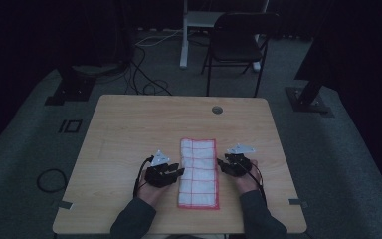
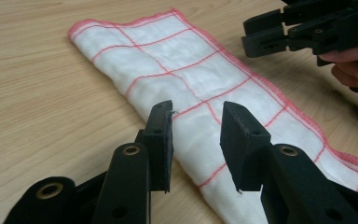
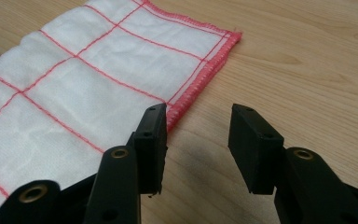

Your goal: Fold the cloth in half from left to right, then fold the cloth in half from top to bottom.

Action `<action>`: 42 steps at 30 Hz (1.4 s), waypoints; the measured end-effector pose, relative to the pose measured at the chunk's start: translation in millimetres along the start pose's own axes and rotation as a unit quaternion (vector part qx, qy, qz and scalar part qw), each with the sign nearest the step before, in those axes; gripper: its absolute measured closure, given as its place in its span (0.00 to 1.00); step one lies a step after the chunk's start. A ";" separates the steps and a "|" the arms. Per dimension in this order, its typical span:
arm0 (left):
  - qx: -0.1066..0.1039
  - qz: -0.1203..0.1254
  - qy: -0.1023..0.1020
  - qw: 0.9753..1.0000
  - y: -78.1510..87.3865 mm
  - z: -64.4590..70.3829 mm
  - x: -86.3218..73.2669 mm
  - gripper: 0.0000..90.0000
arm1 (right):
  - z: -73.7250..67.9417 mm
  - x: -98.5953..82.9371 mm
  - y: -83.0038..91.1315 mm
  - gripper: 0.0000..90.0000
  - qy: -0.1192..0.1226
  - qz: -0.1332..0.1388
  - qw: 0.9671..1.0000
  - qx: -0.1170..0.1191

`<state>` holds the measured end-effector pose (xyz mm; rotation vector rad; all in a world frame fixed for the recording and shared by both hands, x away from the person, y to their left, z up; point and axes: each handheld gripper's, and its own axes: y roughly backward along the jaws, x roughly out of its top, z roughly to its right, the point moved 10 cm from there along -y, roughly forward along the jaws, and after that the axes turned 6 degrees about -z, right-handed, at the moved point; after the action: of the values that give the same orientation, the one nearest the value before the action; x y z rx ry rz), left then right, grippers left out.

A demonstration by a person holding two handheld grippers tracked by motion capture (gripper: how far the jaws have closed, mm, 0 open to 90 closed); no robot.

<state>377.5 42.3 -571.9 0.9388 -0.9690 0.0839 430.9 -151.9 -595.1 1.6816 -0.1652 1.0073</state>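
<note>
A white cloth (image 1: 198, 172) with a red grid and red hem lies folded into a long strip on the wooden table (image 1: 129, 124). My left gripper (image 1: 178, 172) is at the strip's left edge, open, its jaws over the cloth (image 2: 186, 70) with nothing between them (image 2: 196, 140). My right gripper (image 1: 221, 165) is at the strip's right edge, also open; in the right gripper view its jaws (image 3: 198, 140) straddle the red hem of the cloth (image 3: 98, 74). The right gripper (image 2: 265, 37) appears across the cloth in the left gripper view.
A round cable hole (image 1: 217, 109) sits near the table's far edge. A black chair (image 1: 238, 42) and a white stand (image 1: 185, 35) are behind the table. Cables (image 1: 144, 74) lie on the grey floor. Bare wood surrounds the cloth.
</note>
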 end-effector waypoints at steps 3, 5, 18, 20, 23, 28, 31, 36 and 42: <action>0.006 0.001 0.004 1.000 1.1 -5.9 0.3 0.72 | 0.2 0.1 0.2 0.63 0.000 0.000 1.000 0.000; 0.007 0.001 0.005 1.000 1.0 -7.1 0.3 0.72 | 0.5 -0.1 0.1 0.63 -0.001 0.000 1.000 0.000; 0.036 0.009 0.028 0.999 -2.4 -31.0 7.6 0.70 | 2.9 2.6 -0.8 0.62 -0.008 0.005 1.000 0.000; 0.038 0.008 0.029 0.999 -2.4 -32.6 8.5 0.71 | 2.7 2.9 -1.2 0.62 -0.008 0.004 1.000 -0.001; 0.039 0.009 0.031 0.999 -2.6 -35.3 11.9 0.71 | 1.6 4.2 -2.2 0.62 -0.006 0.005 1.000 -0.001; 0.046 0.015 0.030 0.998 -4.1 -37.0 19.1 0.70 | -0.7 7.8 -5.1 0.63 -0.001 0.006 1.000 -0.001; 0.050 0.015 0.029 0.998 -8.4 -38.0 22.5 0.70 | -2.6 11.4 -6.5 0.63 0.001 0.008 1.000 -0.001; 0.051 0.015 0.034 0.998 -15.7 -39.5 25.5 0.69 | -1.6 15.5 -9.4 0.63 -0.001 0.011 1.000 -0.002; 0.053 0.012 0.035 0.998 -22.8 -41.6 28.4 0.68 | -1.4 18.5 -15.4 0.63 -0.005 0.012 1.000 -0.002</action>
<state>432.3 48.4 -574.9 1.0149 -0.9181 0.1893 450.6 -138.0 -593.6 1.6851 -0.1936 1.0149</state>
